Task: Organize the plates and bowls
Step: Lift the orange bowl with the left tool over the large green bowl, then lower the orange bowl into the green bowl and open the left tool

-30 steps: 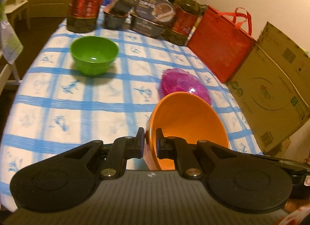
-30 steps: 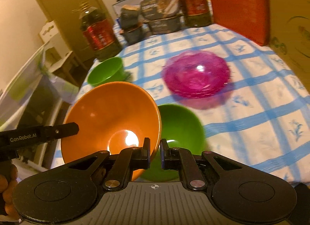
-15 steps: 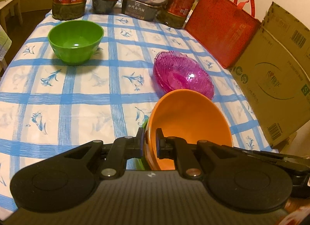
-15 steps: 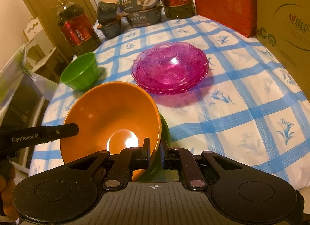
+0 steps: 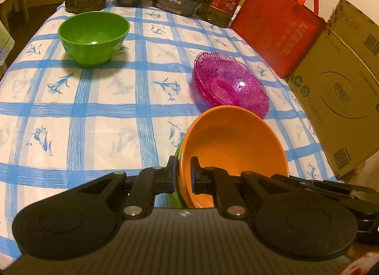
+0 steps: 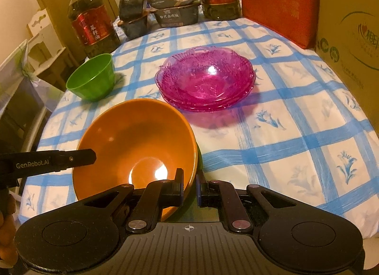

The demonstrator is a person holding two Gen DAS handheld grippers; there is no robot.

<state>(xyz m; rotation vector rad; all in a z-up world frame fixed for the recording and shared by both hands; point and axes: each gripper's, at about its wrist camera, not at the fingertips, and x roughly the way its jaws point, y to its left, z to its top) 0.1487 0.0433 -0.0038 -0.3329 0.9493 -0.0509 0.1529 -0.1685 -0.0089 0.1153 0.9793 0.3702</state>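
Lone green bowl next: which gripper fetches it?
Left, probably: green bowl lies ahead of left gripper across the tablecloth; from right gripper, orange bowl blocks the path. Both clamp its rim.

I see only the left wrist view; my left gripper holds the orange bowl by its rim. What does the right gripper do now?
Observer: The right gripper is shut on the orange bowl too, on a different part of the rim than the left gripper.
Operator: Is anything inside the bowl?
Observer: Nothing; its bottom shows only a light reflection.
Operator: Are the pink dishes one piece?
Observer: No, a nested stack; I count three rims.
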